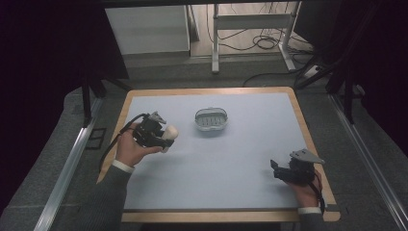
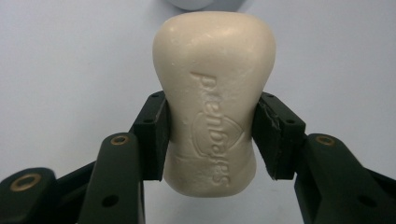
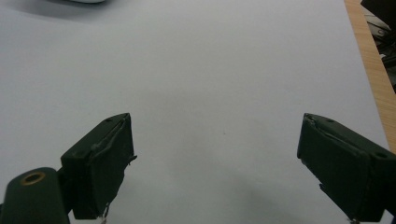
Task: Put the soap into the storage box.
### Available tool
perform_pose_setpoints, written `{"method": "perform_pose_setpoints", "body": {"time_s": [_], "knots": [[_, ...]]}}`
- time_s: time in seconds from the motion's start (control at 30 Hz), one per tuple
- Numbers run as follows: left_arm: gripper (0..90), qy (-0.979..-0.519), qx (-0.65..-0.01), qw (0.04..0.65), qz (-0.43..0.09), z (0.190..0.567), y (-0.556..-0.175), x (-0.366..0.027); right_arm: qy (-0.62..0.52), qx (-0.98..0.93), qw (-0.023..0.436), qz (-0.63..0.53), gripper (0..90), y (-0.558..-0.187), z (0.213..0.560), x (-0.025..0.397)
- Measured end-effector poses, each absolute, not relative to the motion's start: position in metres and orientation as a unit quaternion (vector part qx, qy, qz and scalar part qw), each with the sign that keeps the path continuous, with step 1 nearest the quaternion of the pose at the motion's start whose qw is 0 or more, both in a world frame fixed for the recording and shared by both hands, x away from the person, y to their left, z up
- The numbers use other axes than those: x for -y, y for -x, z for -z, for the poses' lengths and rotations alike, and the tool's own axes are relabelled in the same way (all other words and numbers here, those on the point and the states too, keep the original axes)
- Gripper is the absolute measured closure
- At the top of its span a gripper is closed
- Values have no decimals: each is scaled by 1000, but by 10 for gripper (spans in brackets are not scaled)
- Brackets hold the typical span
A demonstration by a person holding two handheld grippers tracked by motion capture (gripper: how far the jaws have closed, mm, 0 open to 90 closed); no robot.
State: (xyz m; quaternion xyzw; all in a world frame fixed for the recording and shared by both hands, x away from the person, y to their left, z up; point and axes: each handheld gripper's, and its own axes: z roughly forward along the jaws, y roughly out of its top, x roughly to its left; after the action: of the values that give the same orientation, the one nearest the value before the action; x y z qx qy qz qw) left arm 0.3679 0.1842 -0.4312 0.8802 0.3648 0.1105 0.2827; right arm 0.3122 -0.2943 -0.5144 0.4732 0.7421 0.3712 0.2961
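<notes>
High view: the left claw point(image 1: 161, 137) grips a cream soap bar point(image 1: 169, 132) above the tabletop's point(image 1: 231, 159) left side, near a white soap dish point(image 1: 210, 119). Left gripper view: both jaws pinch the soap's waist. Right gripper view: the right claw point(image 3: 215, 154) gapes wide, holding nothing.

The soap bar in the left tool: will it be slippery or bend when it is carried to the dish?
The soap bar looks stiff: it keeps its shape where the left tool squeezes its narrow waist. Its smooth, curved sides could probably slip, though the waist helps the hold. It looks dry, so sliding seems less likely. The dish sits nearby.
</notes>
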Motion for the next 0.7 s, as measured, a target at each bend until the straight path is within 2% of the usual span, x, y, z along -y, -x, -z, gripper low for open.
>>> {"method": "perform_pose_setpoints", "body": {"time_s": [0.7], "knots": [[500,-882,-359,283,-115,429,-384,-172,-474,-741,297,-372,106,-312,514,295]]}}
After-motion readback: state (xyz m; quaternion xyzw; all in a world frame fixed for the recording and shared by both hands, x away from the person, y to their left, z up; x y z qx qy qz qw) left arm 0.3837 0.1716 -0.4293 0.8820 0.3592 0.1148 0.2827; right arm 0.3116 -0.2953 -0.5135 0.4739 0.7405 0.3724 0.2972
